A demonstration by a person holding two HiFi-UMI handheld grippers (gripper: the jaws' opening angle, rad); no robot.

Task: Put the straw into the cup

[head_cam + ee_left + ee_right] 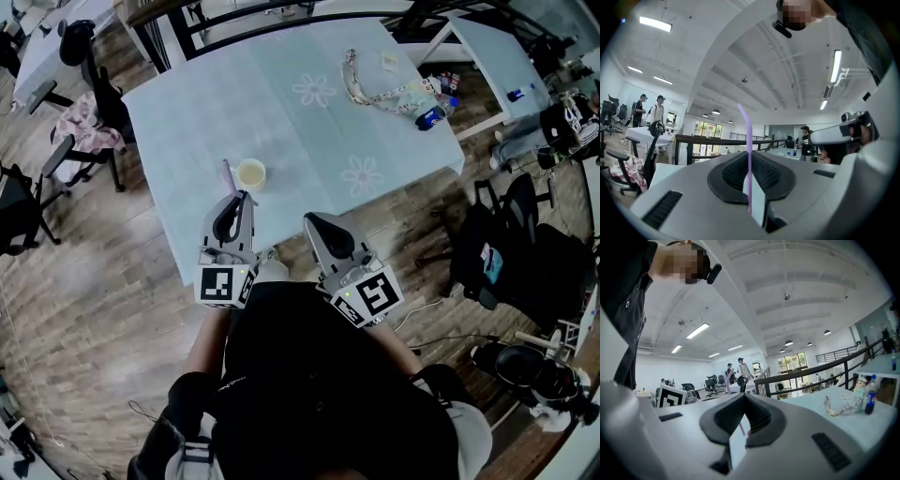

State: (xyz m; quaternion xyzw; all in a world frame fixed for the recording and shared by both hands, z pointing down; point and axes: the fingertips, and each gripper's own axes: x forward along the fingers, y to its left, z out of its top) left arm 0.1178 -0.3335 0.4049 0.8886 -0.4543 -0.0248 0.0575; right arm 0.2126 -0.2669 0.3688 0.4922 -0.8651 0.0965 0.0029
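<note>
Lilac plastic, thin and upright: the straw (748, 136), clamped between the pads of the left tool (239, 202). Gripped low on its length, with the longer part standing free above the pads and a shorter part showing below them. Held that way, probably, to keep a lower end ready for dropping into an open mouth.

Just ahead of that tool, upright on the pale blue cloth of the bench (281, 112) and close to its near edge, the cup (251, 173). Set there within easy reach, mouth up; contents hard to tell. Not yet done: from the head view the straw stands just beside the rim on its left, not over the opening and not inside.

Alongside, at the same bench edge, the right tool (315, 225), jaws together on nothing. Likely kept free to steady the cup if needed.

Well apart, near the far right corner, a looped tape (375, 94) and a small bottle (431, 115); no part in this job.

Calls next, by the look of it, for bringing the lower end over the mouth, lowering, then releasing. Worth minding: a light cup, easily tipped by a sideways knock.
</note>
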